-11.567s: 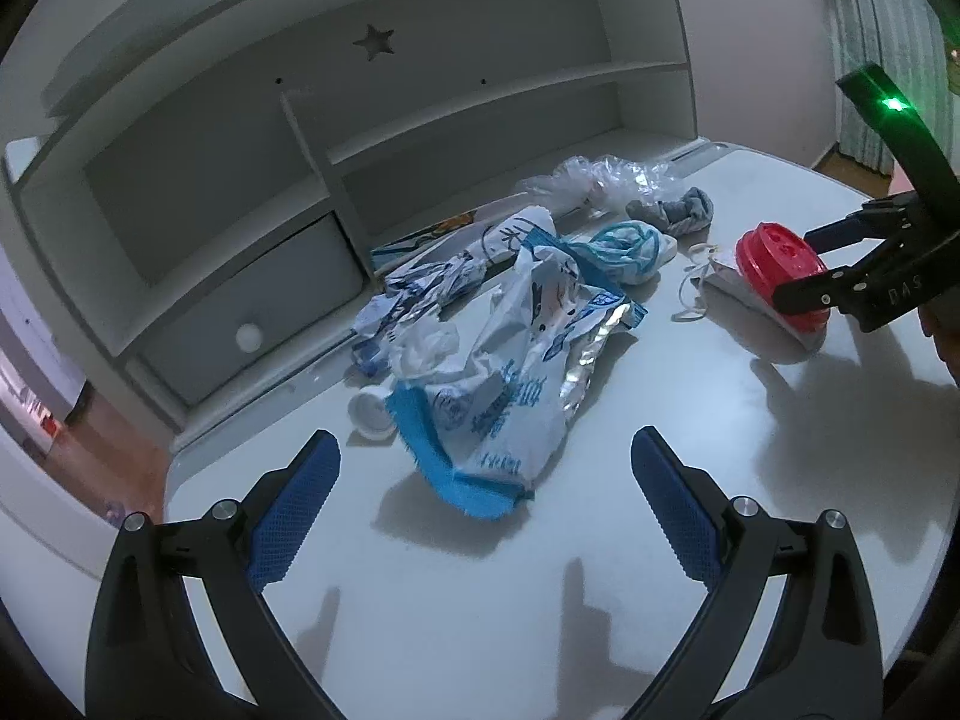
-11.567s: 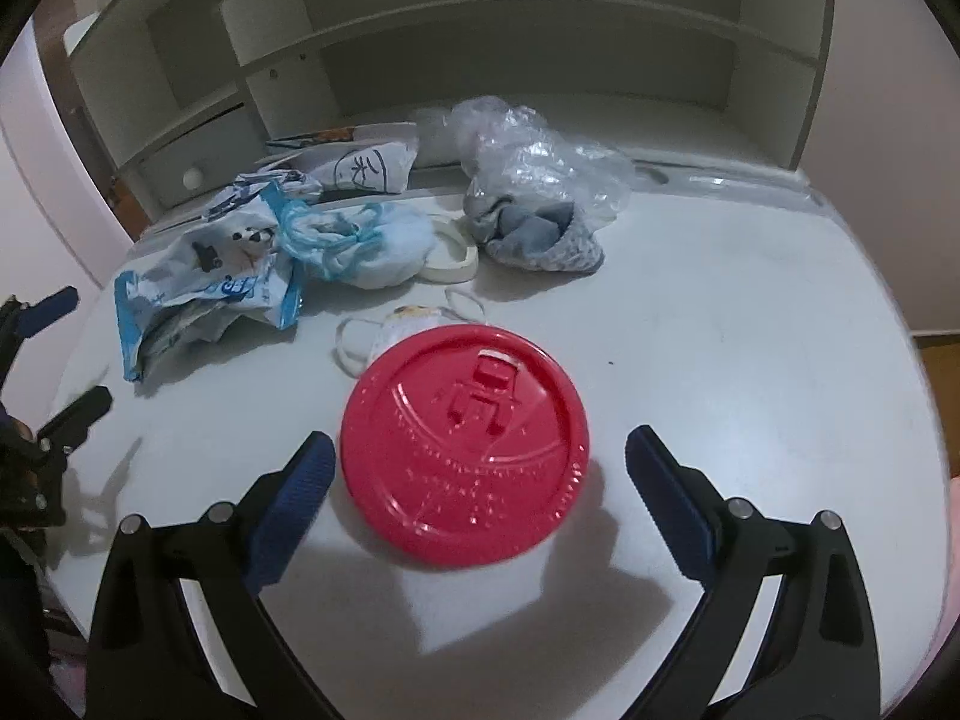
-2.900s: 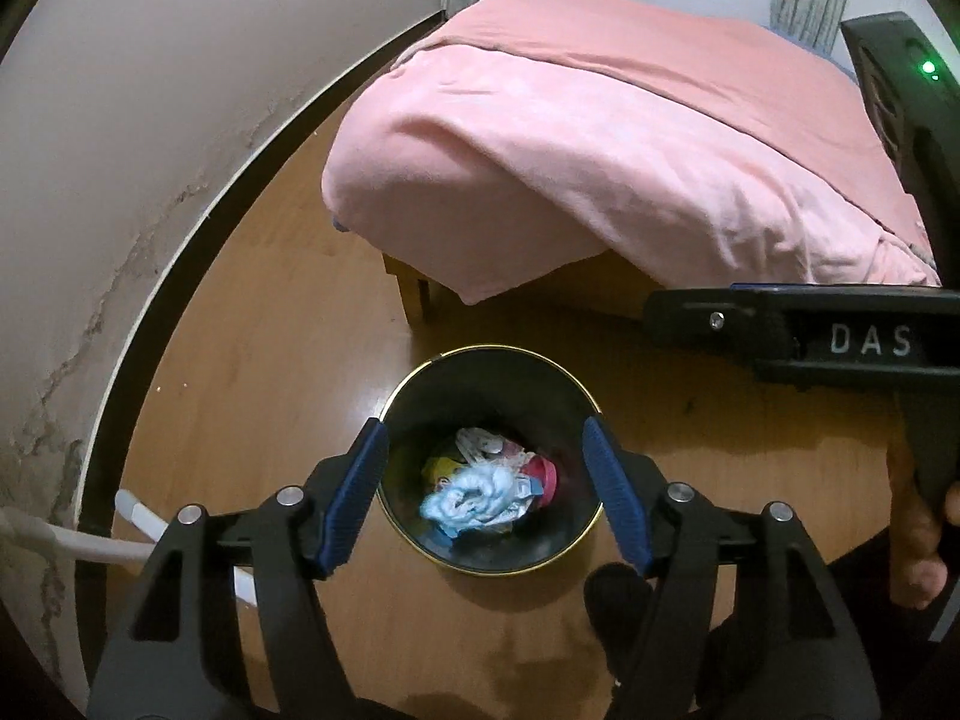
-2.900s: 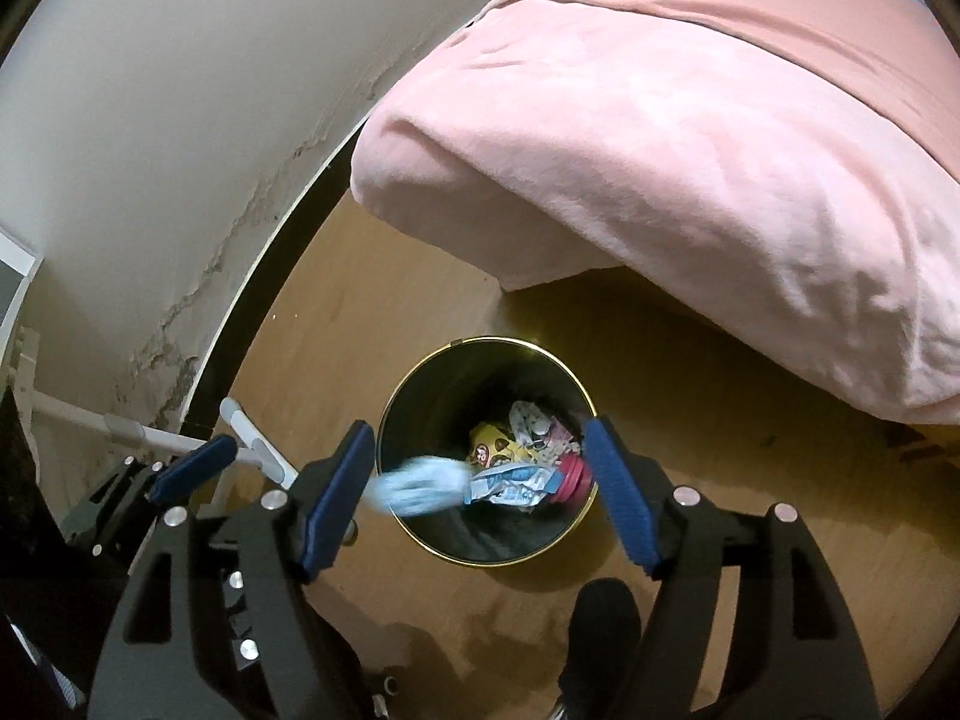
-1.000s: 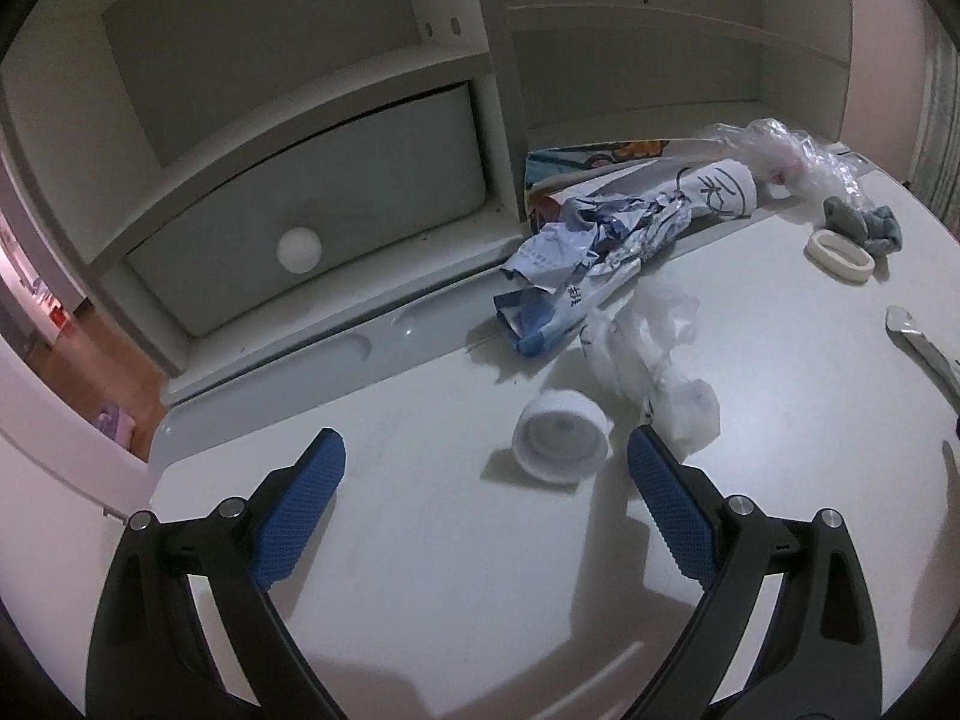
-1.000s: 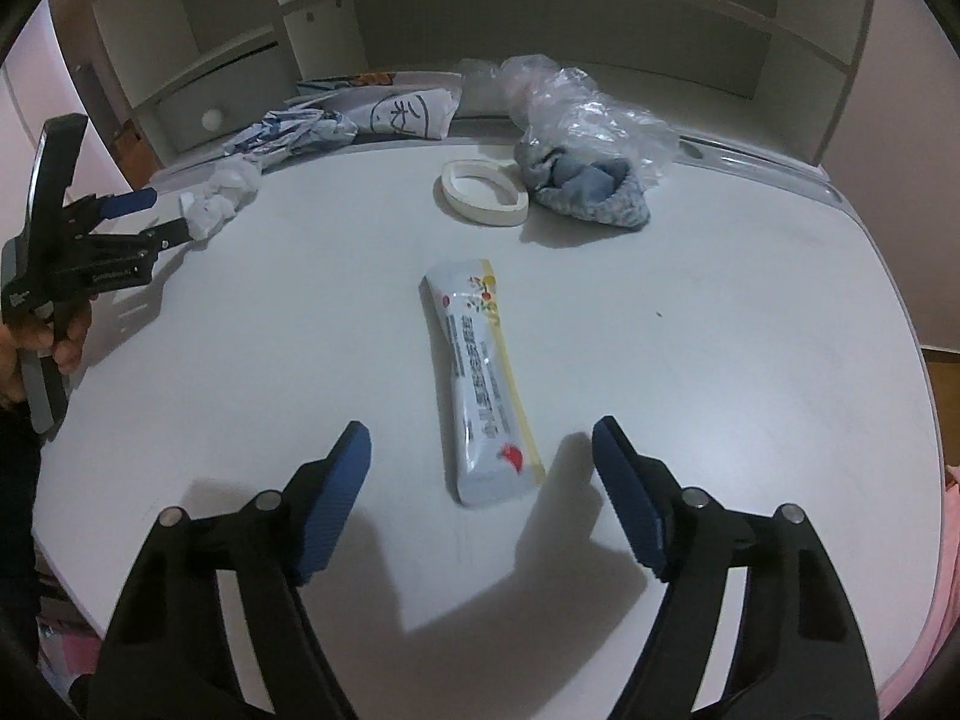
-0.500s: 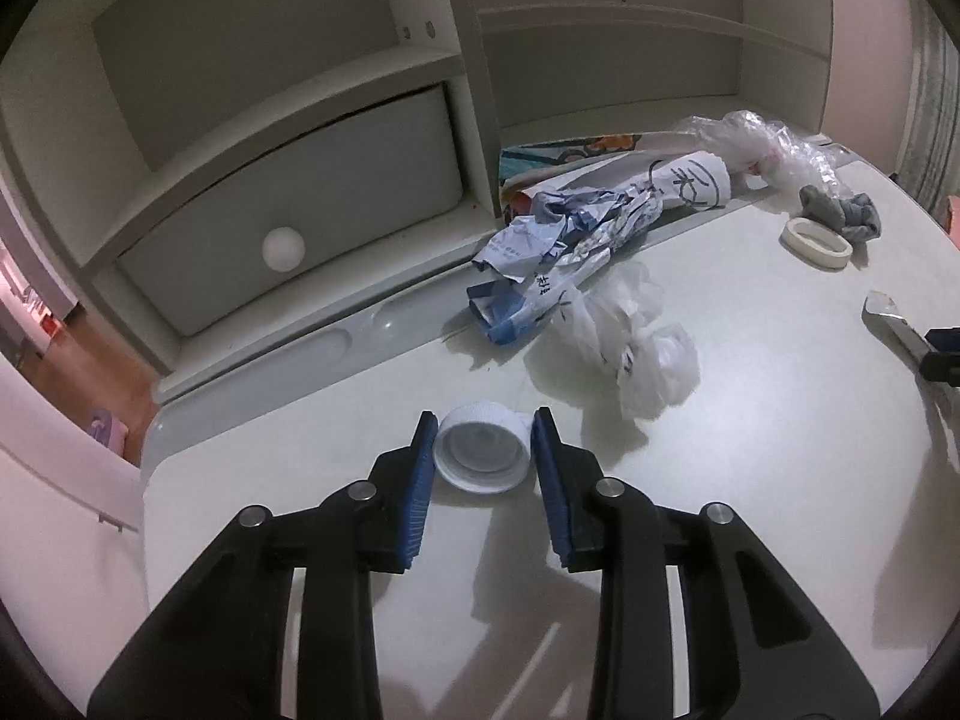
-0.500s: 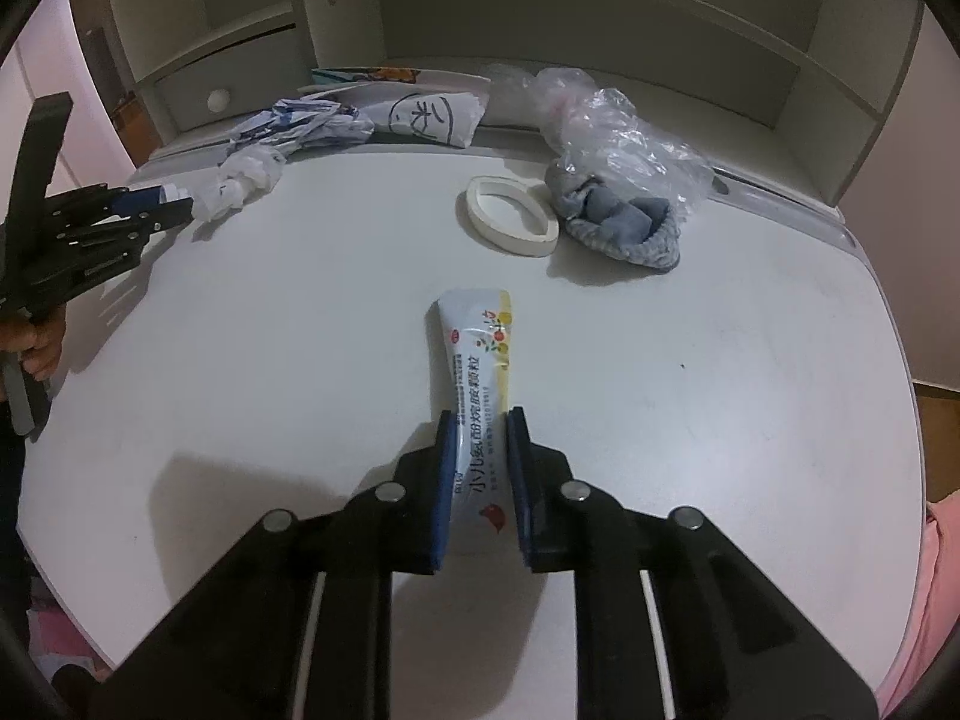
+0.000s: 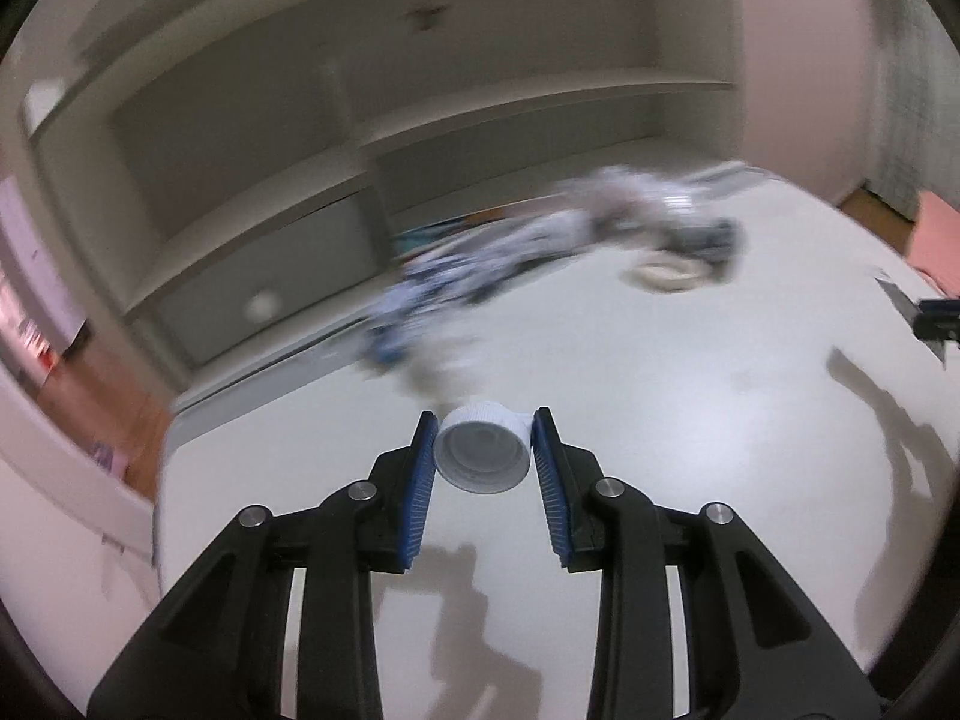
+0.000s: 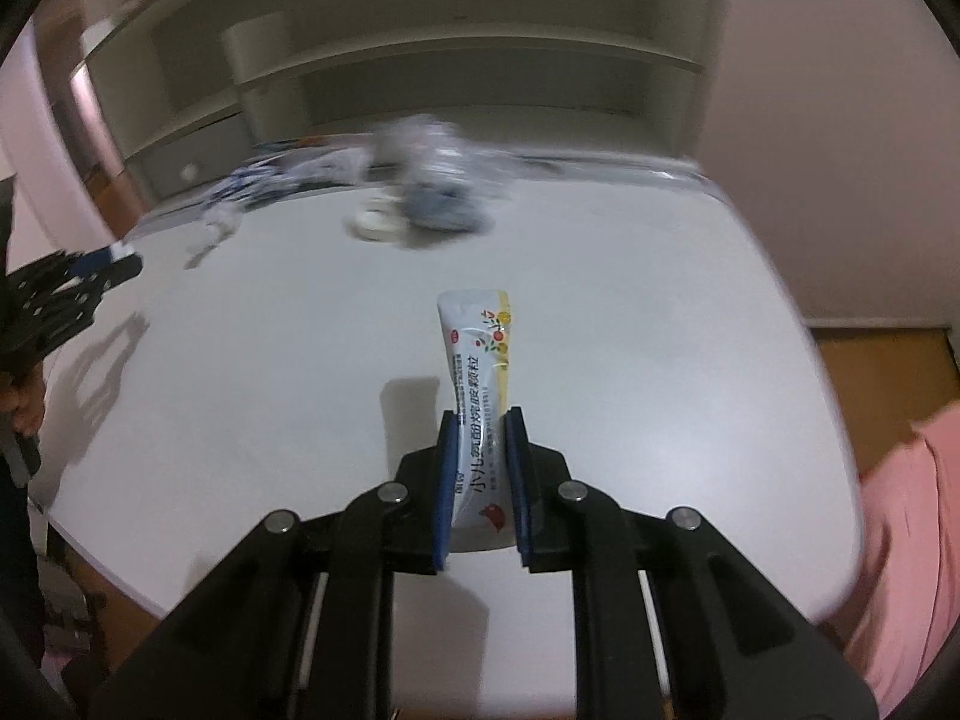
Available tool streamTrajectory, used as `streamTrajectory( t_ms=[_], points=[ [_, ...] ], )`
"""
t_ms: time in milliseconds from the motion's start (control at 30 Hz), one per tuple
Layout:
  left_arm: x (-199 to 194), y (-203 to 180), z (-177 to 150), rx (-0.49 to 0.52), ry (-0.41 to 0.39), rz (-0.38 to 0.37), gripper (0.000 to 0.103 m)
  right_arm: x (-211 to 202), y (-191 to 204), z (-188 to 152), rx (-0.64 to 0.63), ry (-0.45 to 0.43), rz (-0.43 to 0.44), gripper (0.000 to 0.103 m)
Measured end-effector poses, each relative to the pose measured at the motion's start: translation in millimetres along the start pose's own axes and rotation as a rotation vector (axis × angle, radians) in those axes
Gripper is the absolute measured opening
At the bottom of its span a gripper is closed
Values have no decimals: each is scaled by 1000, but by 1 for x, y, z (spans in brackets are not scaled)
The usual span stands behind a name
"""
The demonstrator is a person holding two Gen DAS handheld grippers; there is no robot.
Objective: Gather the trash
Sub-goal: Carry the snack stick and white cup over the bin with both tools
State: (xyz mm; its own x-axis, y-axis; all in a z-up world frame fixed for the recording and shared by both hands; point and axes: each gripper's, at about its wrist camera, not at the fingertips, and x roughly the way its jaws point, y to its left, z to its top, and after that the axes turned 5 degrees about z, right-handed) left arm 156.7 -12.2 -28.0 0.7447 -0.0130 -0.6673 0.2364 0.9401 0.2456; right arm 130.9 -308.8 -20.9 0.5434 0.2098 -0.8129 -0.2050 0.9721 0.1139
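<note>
white cap [image 9: 483, 449], gripped at its sides by the closed left gripper [image 9: 483, 463], and sachet [image 10: 478, 384], pinched between the closed jaws of the right gripper [image 10: 480, 471], both lifted above the white desk [image 10: 630, 312]. step: carry-off; next, transport to a bin. blurred wrappers [image 9: 456, 276] remain on the desk.

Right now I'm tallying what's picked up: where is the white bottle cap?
In the left wrist view, the white bottle cap sits clamped between the left gripper jaws, above the white desk.
</note>
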Motion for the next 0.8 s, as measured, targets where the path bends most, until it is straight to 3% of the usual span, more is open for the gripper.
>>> streamTrajectory(
  t_ms=[100, 500, 667, 800],
  points=[
    [-14, -57, 7, 59, -32, -94, 31, -25, -41, -28, 82, -19, -45, 16],
    [-94, -352, 29, 385, -147, -566, 31, -121, -206, -178, 451, -81, -242, 16],
    [-104, -449, 18, 471, -152, -675, 31, -136, -263, -249, 605, -77, -289, 16],
    [-88, -514, 1, 512, -122, -715, 31, -123, -297, -289, 699, -59, -290, 16]
  ],
)
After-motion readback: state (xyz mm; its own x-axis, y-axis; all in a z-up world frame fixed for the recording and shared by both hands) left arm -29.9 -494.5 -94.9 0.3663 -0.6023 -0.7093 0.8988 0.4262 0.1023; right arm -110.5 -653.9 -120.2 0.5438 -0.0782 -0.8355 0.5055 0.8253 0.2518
